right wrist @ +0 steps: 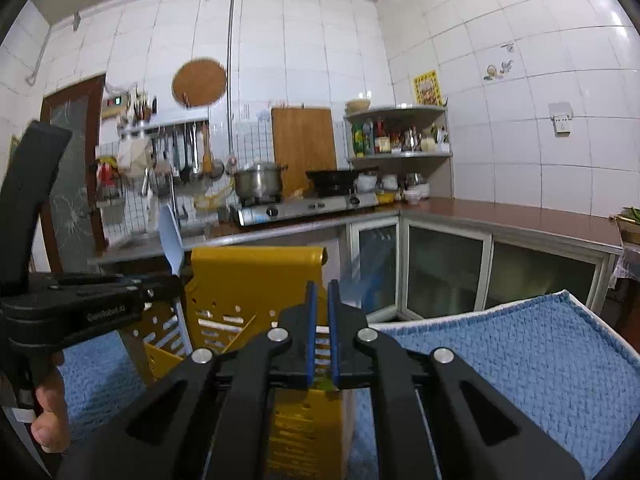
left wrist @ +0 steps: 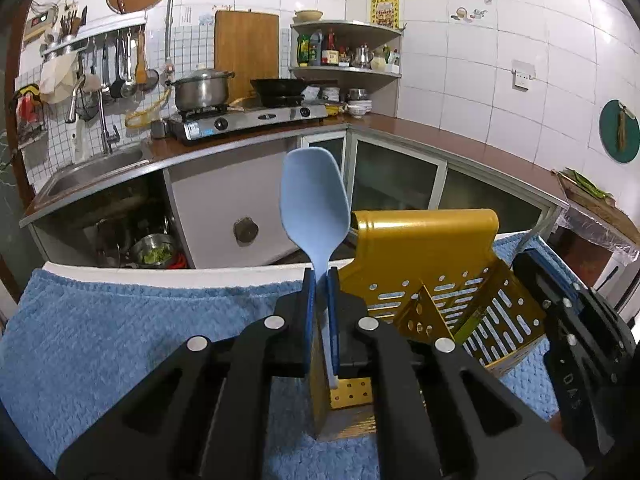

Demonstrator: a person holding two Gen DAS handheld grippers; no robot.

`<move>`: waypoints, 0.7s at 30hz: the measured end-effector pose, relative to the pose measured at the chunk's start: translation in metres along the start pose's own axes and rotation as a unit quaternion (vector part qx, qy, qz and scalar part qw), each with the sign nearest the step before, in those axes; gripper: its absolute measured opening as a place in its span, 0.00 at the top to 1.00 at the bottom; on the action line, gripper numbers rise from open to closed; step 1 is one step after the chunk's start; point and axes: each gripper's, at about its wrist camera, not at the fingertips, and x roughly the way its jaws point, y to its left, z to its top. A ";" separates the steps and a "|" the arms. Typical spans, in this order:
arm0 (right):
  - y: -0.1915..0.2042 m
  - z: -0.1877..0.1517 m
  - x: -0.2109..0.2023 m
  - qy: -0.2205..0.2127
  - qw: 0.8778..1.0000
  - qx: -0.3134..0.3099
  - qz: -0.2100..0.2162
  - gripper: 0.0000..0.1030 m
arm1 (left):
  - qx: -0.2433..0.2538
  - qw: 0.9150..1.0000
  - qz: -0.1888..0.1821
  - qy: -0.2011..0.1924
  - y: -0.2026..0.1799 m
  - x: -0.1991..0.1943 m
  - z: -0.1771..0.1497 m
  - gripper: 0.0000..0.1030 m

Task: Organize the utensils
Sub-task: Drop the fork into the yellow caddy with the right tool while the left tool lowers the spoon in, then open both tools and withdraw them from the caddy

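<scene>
One blue spoon (left wrist: 312, 204) stands upright, its handle clamped between the left gripper (left wrist: 320, 280) fingers above the yellow caddy (left wrist: 432, 272); its lower handle is hidden. The right gripper (right wrist: 322, 292) fingers stand nearly together, holding nothing clear. A blue towel (left wrist: 120, 320) covers the desk, in a tiled kitchen.

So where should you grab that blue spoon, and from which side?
Grab the blue spoon on its thin handle just below the wide bowl, coming from the side. The handle is narrow and flat enough to fit between two fingers, while the bowl is broad and curved. The left gripper does just that, holding it upright, bowl up, above the yellow utensil holder.
</scene>
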 end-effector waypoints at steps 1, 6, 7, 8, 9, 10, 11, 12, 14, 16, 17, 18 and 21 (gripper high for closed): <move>-0.001 0.002 0.001 0.008 1.000 0.001 0.001 0.95 | 0.000 1.000 0.002 0.002 0.001 -0.001 0.000 0.95; -0.009 0.007 -0.006 0.033 0.999 0.018 0.012 0.94 | -0.008 1.000 0.002 0.008 0.008 -0.018 0.001 0.79; -0.010 0.007 -0.009 0.036 0.999 0.019 0.011 0.94 | -0.010 1.000 0.003 0.005 0.012 -0.023 0.002 0.62; -0.013 0.008 -0.013 0.043 0.999 0.021 0.010 0.94 | -0.015 1.000 0.005 -0.001 0.015 -0.031 0.002 0.49; -0.014 0.008 -0.016 0.049 0.999 0.022 0.009 0.93 | -0.017 1.000 0.007 -0.005 0.017 -0.037 0.002 0.44; -0.015 0.007 -0.020 0.054 0.998 0.022 0.008 0.91 | -0.018 1.000 0.009 -0.009 0.018 -0.044 0.001 0.39; -0.017 0.006 -0.025 0.059 0.998 0.023 0.005 0.86 | -0.019 1.000 0.010 -0.009 0.021 -0.051 -0.001 0.35; -0.019 0.004 -0.030 0.063 0.998 0.024 0.001 0.72 | -0.018 1.000 0.010 -0.008 0.023 -0.056 -0.002 0.34; -0.021 0.002 -0.039 0.066 0.997 0.028 -0.006 0.60 | -0.019 1.000 0.011 -0.006 0.028 -0.067 -0.009 0.26; -0.025 -0.004 -0.052 0.076 0.996 0.034 -0.011 0.60 | -0.023 1.000 0.015 -0.004 0.032 -0.077 -0.016 0.20; -0.027 -0.005 -0.055 0.080 0.996 0.037 -0.015 0.60 | -0.030 0.999 0.015 0.000 0.036 -0.083 -0.022 0.17; -0.029 -0.009 -0.061 0.088 0.995 0.044 -0.017 0.59 | -0.038 0.999 0.013 0.004 0.039 -0.087 -0.027 0.15; -0.031 -0.020 -0.076 0.102 0.993 0.050 -0.029 0.54 | -0.053 0.998 0.010 0.017 0.047 -0.098 -0.042 0.11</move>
